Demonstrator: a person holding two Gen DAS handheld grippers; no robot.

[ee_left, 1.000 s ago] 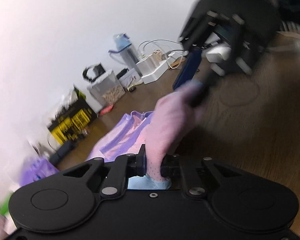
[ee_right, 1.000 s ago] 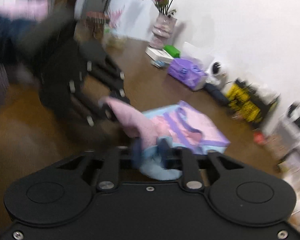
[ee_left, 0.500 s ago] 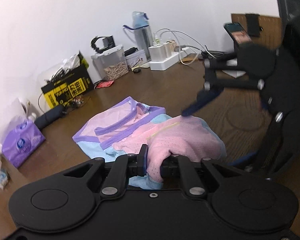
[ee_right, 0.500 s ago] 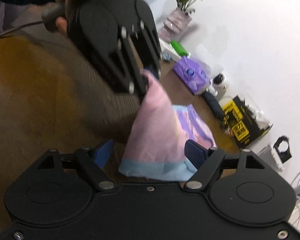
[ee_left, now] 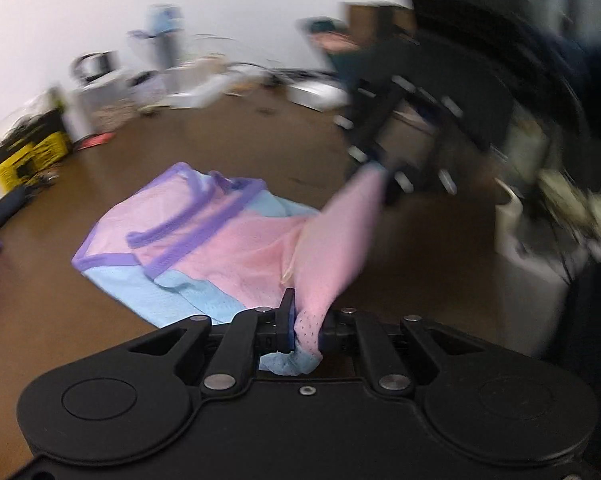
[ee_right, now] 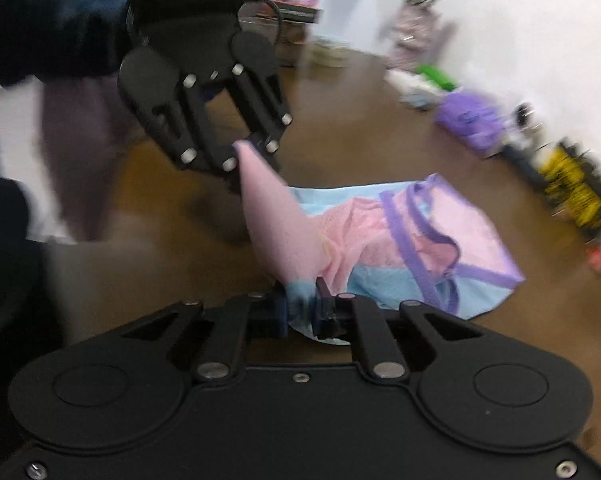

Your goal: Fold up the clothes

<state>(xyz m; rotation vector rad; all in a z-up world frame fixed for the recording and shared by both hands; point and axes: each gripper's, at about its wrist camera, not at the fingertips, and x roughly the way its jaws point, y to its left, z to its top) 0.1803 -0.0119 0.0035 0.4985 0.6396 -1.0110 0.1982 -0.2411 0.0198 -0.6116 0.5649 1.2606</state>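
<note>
From the left wrist, the left tool (ee_left: 305,330) is pinching the near hem of the garment (ee_left: 204,240), pink cloth rising in a taut strip to the right tool (ee_left: 380,176) at far right. The rest lies flat on the brown surface (ee_left: 52,304), bare wood all round it, clutter (ee_left: 32,148) along the far wall.

From the right wrist, the right tool (ee_right: 302,312) is closing on the blue hem, cloth between its pads. The surface's right edge is crowded.
</note>
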